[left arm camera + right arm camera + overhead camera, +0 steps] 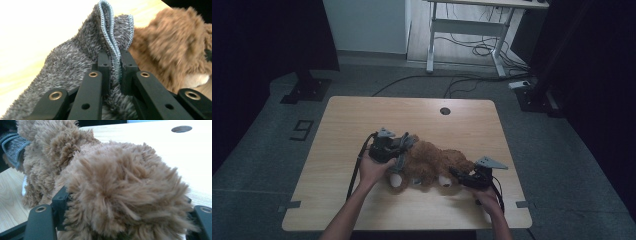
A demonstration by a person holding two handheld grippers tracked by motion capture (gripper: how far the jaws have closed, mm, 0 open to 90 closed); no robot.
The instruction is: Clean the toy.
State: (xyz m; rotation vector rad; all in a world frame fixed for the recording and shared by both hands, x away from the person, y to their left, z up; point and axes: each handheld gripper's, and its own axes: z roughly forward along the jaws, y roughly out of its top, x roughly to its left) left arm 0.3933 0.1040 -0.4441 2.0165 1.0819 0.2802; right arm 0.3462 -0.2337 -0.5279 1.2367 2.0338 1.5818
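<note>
Wooden table: round cable hole near far edge, 12 o'clock from toy.
Brown plush toy lying near table centre, slightly toward near edge, between both grippers.
Grey fuzzy cloth, blue stitched hem, at toy's 9 o'clock end.
Left gripper: jaws nearly closed, pinching cloth hem.
Right gripper at toy's 4 o'clock: jaws around furry end, clamping it.
</note>
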